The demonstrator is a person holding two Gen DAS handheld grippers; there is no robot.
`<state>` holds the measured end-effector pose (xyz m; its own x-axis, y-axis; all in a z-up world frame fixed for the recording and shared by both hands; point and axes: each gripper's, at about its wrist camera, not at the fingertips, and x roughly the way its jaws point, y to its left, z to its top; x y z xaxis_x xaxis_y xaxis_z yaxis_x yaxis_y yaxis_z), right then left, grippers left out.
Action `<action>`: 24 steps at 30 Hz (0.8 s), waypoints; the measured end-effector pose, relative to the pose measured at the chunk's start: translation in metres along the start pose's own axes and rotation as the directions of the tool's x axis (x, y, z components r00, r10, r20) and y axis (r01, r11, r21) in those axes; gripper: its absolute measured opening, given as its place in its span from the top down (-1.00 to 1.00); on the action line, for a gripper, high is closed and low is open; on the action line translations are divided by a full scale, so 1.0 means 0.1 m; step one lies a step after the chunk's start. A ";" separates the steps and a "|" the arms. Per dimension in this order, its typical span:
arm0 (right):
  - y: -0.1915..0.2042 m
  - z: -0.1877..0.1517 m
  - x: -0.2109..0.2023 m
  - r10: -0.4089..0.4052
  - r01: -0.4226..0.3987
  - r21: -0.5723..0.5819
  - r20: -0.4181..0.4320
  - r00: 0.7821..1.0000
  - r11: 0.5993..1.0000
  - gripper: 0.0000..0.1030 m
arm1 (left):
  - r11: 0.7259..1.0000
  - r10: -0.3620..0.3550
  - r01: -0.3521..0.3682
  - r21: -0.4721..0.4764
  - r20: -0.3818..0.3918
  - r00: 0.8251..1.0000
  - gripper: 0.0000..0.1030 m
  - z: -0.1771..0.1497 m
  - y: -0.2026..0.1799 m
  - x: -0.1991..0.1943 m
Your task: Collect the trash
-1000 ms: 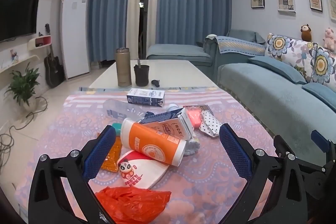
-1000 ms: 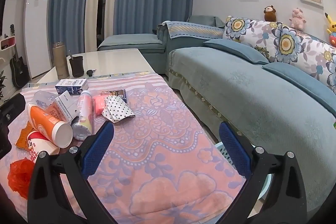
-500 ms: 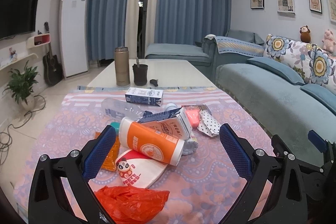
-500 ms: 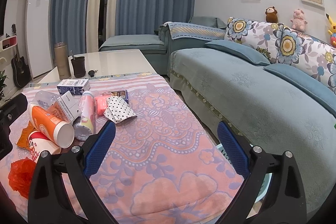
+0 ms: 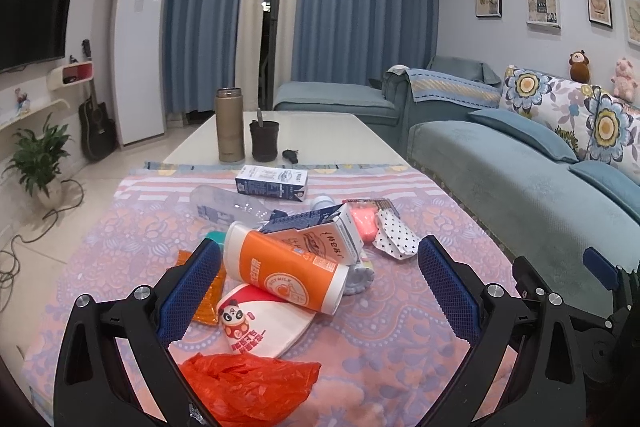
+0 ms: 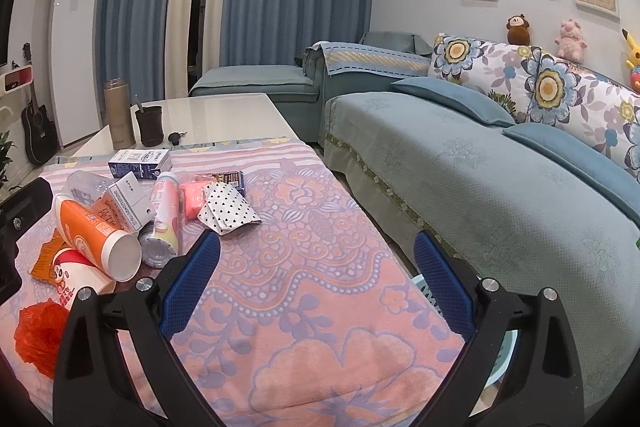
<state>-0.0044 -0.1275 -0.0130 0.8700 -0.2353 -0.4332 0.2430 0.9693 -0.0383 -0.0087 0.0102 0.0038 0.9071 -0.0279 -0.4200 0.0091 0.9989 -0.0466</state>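
Both tongs spread, nothing gripped; trash piled on counter.
I see left tongs wide above the orange cup, which lies tipped, mouth empty; right tongs wide over bare cloth, blue basket rim beside counter.

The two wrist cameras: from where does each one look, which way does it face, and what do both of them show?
Left wrist: sits behind the open left gripper, facing down the table at the trash pile around the orange cup; the right gripper shows at the right edge.
Right wrist: sits behind the open right gripper, facing over bare pink tablecloth toward the sofa; a black part, likely of the left gripper, shows at the left edge.
Both share the orange cup, polka-dot wrapper, thermos and curtains.
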 end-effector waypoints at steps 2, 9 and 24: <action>0.00 0.00 -0.02 -0.002 0.002 -0.003 0.006 1.000 1.000 -0.80 | 1.000 0.002 -0.002 -0.004 0.005 1.000 -0.85 0.01 0.00 -0.01; 0.04 0.06 -0.07 0.019 -0.018 -0.027 0.028 0.999 0.999 -0.69 | 0.997 -0.020 0.020 -0.072 0.006 1.000 -0.85 0.08 0.35 -0.13; 0.60 0.15 0.12 0.299 -0.302 -0.142 -0.043 0.953 0.943 -0.11 | 0.976 -0.203 0.162 -0.142 -0.355 0.913 -0.84 -0.41 1.18 0.29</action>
<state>0.0274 -0.0732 -0.0069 0.8837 0.0686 -0.4630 -0.0948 0.9949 -0.0336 0.0014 0.1261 -0.0507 0.6767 -0.2422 -0.6953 0.0961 0.9653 -0.2427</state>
